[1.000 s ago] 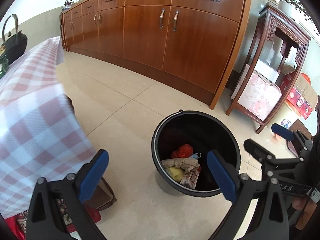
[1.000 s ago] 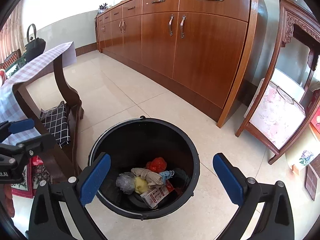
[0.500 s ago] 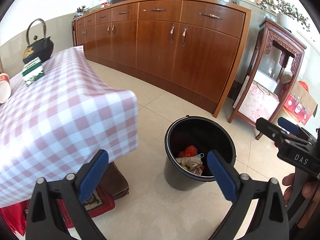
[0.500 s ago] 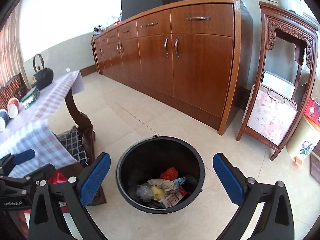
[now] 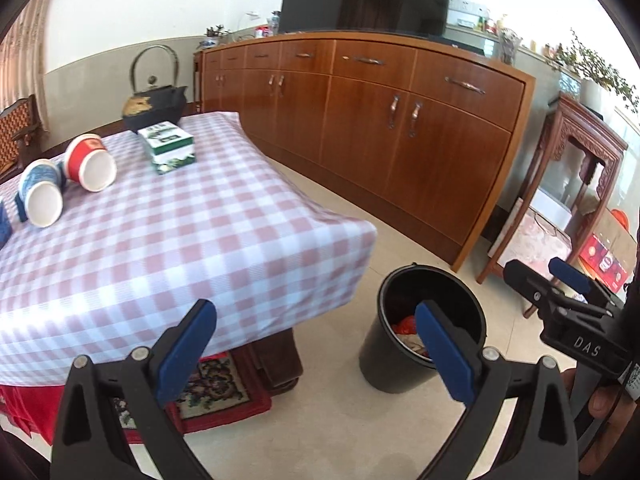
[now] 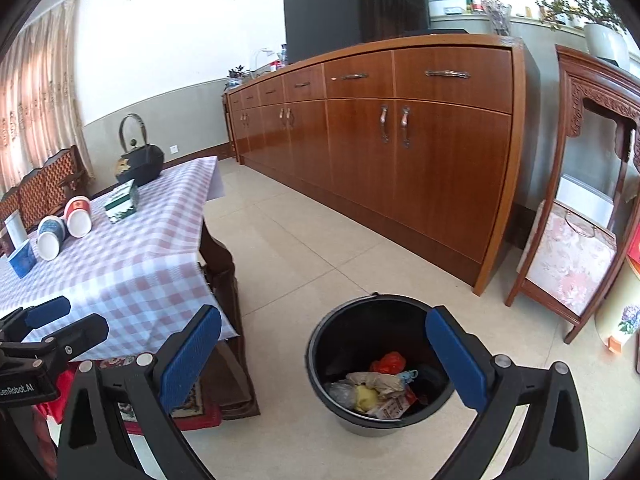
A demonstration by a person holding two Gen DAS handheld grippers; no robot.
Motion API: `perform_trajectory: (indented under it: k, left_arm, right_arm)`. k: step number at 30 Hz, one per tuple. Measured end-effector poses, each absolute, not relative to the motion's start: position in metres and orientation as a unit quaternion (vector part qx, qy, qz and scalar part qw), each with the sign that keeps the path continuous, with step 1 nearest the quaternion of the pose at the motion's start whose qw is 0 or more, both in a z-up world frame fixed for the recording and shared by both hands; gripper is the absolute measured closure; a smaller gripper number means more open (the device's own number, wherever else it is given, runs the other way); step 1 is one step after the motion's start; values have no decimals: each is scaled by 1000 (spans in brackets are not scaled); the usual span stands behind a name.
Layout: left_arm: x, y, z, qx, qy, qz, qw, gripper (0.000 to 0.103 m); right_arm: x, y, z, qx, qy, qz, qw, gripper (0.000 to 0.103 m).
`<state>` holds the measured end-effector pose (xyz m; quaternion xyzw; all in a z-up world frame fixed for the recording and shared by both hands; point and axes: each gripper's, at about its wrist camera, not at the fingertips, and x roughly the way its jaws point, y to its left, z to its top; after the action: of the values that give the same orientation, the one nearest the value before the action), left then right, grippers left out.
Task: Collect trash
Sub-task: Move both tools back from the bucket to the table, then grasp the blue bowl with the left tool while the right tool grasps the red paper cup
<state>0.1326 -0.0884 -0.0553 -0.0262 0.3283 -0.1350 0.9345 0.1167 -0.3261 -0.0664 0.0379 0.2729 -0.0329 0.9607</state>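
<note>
A black bucket (image 6: 340, 396) stands on the tiled floor and holds several pieces of trash (image 6: 380, 388); it also shows in the left wrist view (image 5: 380, 368). My left gripper (image 5: 316, 348) is open and empty, above the table's near corner. My right gripper (image 6: 324, 356) is open and empty, above and in front of the bucket. On the checked tablecloth (image 5: 180, 240) lie a red cup (image 5: 90, 162) and a blue cup (image 5: 40, 194) on their sides, and a green-and-white box (image 5: 168, 146).
A black iron teapot (image 5: 154, 104) stands at the table's far end. A long wooden sideboard (image 6: 400, 140) runs along the wall. A carved wooden stand (image 6: 592, 200) with a floral bag is right of it. A rug (image 5: 212, 392) lies under the table.
Both grippers have risen and pulled back from the bucket. The tabletop with cups and box has come into view. Both stay open and empty.
</note>
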Motion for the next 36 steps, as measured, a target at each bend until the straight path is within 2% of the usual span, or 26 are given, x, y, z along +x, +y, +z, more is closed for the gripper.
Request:
perform_trajectory:
  k: [15, 24, 36]
  left_arm:
    - [115, 27, -38, -67, 300, -9, 951, 1]
    - [104, 90, -34, -92, 292, 55, 950, 1]
    - [111, 172, -32, -88, 289, 139, 943, 1]
  right_arm:
    - [135, -220, -45, 39, 245, 112, 962, 0]
    - [166, -152, -37, -6, 287, 168, 943, 0]
    - [208, -66, -13, -37, 270, 254, 928, 0]
